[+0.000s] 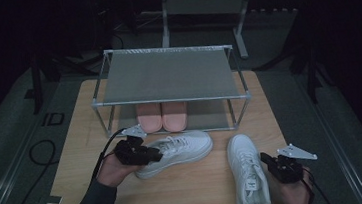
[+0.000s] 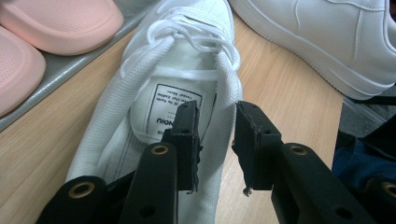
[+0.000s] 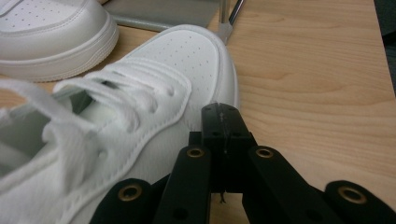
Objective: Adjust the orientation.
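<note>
Gripping the collar wall of a white sneaker lying mid-table, the left gripper has one jaw inside the shoe and one outside. Behind it a two-tier shoe rack holds pink slippers on its lower shelf. To the right, a second white sneaker points toward the rack; the right gripper, jaws pressed together and empty, sits just beside its side. Risk (a judgement): the soft collar could slip free, dropping the shoe.
</note>
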`<action>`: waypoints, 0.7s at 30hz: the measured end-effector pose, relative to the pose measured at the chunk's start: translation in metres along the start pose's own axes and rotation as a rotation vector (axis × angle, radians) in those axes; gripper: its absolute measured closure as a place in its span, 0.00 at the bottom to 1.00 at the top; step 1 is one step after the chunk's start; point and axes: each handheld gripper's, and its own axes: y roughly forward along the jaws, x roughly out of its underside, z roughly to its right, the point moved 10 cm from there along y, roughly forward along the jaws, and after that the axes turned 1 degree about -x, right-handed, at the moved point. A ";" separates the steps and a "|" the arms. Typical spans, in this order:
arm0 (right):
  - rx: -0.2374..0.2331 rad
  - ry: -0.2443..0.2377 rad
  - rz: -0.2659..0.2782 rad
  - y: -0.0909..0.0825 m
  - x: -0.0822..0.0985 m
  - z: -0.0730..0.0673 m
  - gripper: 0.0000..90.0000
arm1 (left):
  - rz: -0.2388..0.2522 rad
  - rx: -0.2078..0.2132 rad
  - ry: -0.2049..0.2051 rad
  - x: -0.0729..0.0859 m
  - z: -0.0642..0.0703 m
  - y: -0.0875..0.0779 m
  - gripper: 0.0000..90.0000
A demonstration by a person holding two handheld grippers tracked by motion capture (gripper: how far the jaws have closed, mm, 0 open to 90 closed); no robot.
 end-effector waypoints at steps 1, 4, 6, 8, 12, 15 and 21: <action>-0.002 0.002 0.000 -0.002 0.001 0.001 1.00 | 0.001 -0.001 -0.001 0.000 0.000 0.000 0.78; -0.006 -0.001 -0.013 -0.007 0.009 0.002 1.00 | 0.001 -0.001 -0.004 0.000 0.000 0.001 0.77; -0.007 -0.017 -0.031 -0.010 0.016 0.002 1.00 | -0.003 -0.002 -0.001 0.000 -0.001 0.002 0.77; -0.019 -0.025 -0.048 -0.012 0.023 0.000 1.00 | 0.000 0.001 -0.003 0.000 -0.001 0.002 0.77; -0.047 -0.044 -0.068 -0.012 0.031 -0.006 1.00 | 0.000 -0.001 -0.002 0.000 -0.001 0.002 0.77; -0.057 -0.055 -0.074 -0.014 0.030 -0.010 1.00 | -0.001 0.003 -0.003 0.000 -0.001 0.002 0.76; -0.064 -0.062 -0.065 -0.015 0.030 -0.016 1.00 | 0.000 0.007 -0.002 0.000 0.000 0.003 0.76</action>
